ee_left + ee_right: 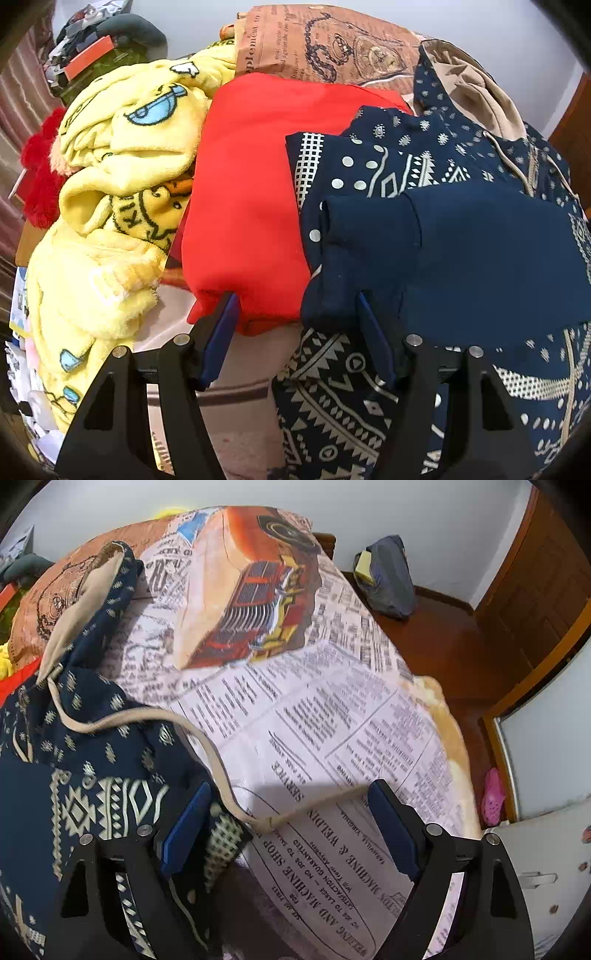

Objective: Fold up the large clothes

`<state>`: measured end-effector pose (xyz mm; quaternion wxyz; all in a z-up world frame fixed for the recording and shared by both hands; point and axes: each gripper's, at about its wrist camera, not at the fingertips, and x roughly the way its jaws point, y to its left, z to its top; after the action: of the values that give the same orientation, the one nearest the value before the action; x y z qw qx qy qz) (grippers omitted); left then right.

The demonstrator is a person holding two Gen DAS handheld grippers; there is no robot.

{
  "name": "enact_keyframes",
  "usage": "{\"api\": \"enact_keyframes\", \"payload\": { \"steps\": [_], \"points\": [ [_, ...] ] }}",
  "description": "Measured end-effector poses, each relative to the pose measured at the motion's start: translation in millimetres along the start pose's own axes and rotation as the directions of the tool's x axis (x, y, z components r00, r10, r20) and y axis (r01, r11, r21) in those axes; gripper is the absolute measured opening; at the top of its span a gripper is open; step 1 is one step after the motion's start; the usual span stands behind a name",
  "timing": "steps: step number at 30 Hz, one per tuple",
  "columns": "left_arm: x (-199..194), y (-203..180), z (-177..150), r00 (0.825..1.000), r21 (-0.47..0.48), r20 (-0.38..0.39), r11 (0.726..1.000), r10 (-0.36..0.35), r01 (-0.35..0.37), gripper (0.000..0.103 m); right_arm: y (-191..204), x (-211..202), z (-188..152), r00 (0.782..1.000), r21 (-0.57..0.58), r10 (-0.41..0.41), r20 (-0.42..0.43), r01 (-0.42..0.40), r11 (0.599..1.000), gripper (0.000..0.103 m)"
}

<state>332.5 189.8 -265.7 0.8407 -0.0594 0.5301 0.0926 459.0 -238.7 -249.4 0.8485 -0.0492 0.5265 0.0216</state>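
I hold my left tool (pixel 295 314) apart over the navy patterned hoodie (pixel 461 251) lying mid-bed beside the red garment (pixel 251 184), and my right tool (pixel 288 812) apart over its drawstring (pixel 207 746), ready to tuck.

Matt navy knit hoodie (pixel 480 251), fuzzy yellow fleece (pixel 110 184), glossy wooden floor (pixel 436 635).
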Motion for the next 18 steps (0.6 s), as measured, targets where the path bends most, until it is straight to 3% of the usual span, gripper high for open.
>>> {"api": "enact_keyframes", "payload": {
  "steps": [5,9,18],
  "points": [
    [-22,0,9,1.000,0.038,0.000,0.999,-0.013,0.013,0.066,10,-38,3,0.997,-0.050,0.040,0.067,-0.037,0.998,0.086],
    [-60,-11,30,0.995,0.085,0.095,0.996,-0.025,0.017,0.066,19,-68,8,0.987,-0.064,0.109,0.118,-0.102,0.993,0.086],
    [-112,-69,89,0.960,0.192,0.254,0.979,-0.114,0.065,0.068,64,-118,26,0.937,-0.156,0.221,0.270,-0.184,0.971,0.086]
  ]
}}
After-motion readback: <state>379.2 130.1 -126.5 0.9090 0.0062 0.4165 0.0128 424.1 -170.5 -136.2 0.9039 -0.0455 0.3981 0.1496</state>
